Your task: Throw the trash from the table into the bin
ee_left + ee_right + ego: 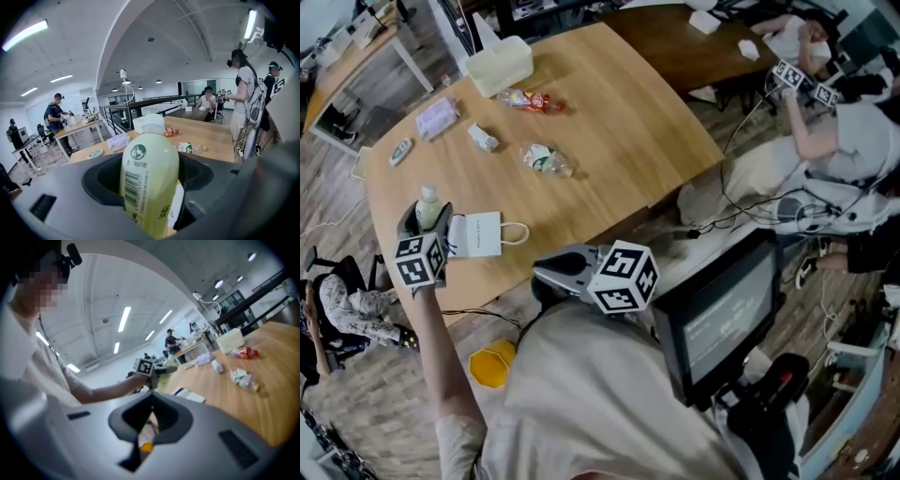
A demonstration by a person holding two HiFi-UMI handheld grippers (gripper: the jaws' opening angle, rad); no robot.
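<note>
Bottle (149,178) sits clamped in my left gripper (429,228). I'd grip firmly and swing it over the yellow bin (492,364). Right gripper (548,272) jaws are together, empty.

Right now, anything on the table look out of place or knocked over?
Yes: a crushed clear bottle lies sideways on the table, a red-labelled bottle lies flat by the white box, and a crumpled wrapper sits nearby.

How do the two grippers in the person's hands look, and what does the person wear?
Both are grey, the left gripper and the right gripper. Each carries a white cube with black square markers. A dark lining edges the fingers. The person wears a pale beige short-sleeved shirt.
</note>
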